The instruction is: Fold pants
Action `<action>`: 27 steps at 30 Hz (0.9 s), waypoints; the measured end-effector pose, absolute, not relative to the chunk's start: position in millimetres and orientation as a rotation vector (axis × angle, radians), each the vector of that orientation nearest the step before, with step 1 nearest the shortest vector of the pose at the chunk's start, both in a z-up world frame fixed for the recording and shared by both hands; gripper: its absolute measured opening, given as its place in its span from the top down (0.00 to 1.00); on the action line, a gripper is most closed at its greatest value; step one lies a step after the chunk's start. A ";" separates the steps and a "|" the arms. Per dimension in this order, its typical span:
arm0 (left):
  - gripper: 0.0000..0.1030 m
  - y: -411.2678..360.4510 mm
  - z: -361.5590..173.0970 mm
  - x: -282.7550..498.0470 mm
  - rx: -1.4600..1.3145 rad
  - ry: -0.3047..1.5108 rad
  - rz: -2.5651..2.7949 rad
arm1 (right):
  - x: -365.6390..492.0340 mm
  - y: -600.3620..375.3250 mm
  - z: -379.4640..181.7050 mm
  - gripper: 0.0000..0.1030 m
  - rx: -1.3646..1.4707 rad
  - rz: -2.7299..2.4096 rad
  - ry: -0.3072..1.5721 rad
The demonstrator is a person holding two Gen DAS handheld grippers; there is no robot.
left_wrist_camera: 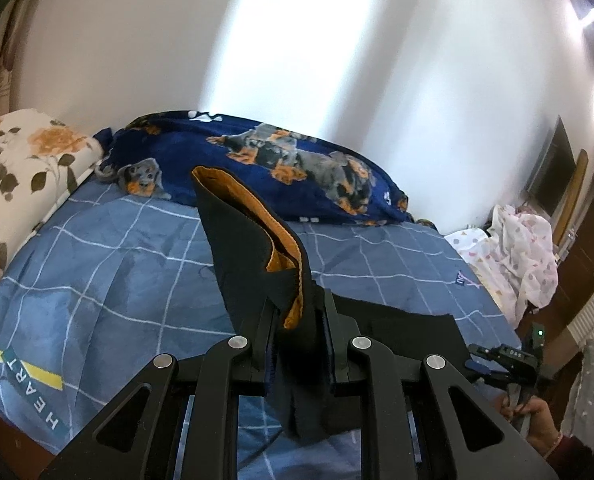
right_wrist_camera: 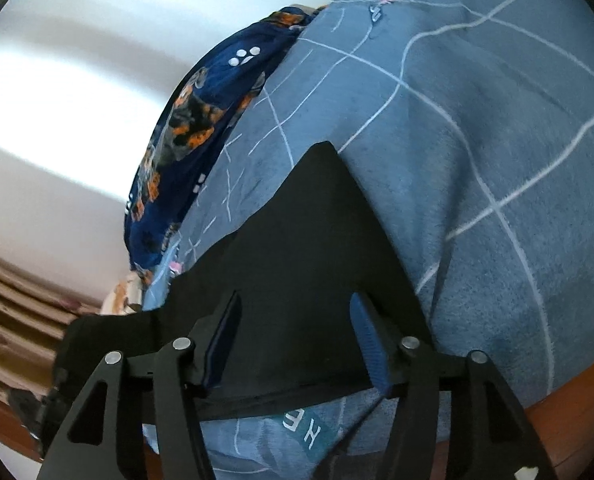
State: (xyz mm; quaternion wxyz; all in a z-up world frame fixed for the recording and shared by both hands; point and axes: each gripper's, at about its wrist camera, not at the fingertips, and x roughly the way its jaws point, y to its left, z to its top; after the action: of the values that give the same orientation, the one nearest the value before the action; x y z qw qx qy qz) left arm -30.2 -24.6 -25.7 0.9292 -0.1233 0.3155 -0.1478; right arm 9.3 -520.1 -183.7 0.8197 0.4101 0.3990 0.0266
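One pair of black pants [left_wrist_camera: 257, 256] stands at frame centre, clamped by the left gripper [left_wrist_camera: 297, 320]; the right gripper [right_wrist_camera: 295, 304] gapes wide above the cloth, gripping nothing.

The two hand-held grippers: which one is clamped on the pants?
The left hand-held gripper: its jaws pinch the black, orange-lined pants. The right hand-held gripper stands open.

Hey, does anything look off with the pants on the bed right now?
One end of the black pants stands up, pinched in the left gripper, orange lining showing. The right gripper is open over flat fabric.
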 end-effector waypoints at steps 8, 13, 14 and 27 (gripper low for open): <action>0.82 -39.1 -17.9 -30.3 -0.244 0.645 -0.327 | 7.3 -526.5 -183.4 0.46 0.905 0.047 0.838; 0.82 -49.1 -12.8 -30.5 -0.238 0.645 -0.341 | 5.5 -529.8 -183.8 0.44 0.923 0.045 0.833; 0.82 -50.7 -12.0 -30.5 -0.238 0.645 -0.344 | 5.3 -529.7 -183.3 0.44 0.924 0.045 0.833; 0.82 -97.5 1.2 -31.2 -0.191 0.647 -0.424 | 2.1 -535.5 -180.2 0.40 0.952 0.040 0.819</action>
State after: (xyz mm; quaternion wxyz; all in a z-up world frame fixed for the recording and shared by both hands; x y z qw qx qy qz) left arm -31.2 -97.5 1.2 0.9216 -0.0930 0.3152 -0.2067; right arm 2.1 -535.5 -180.2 0.8091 0.4452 0.3831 0.0188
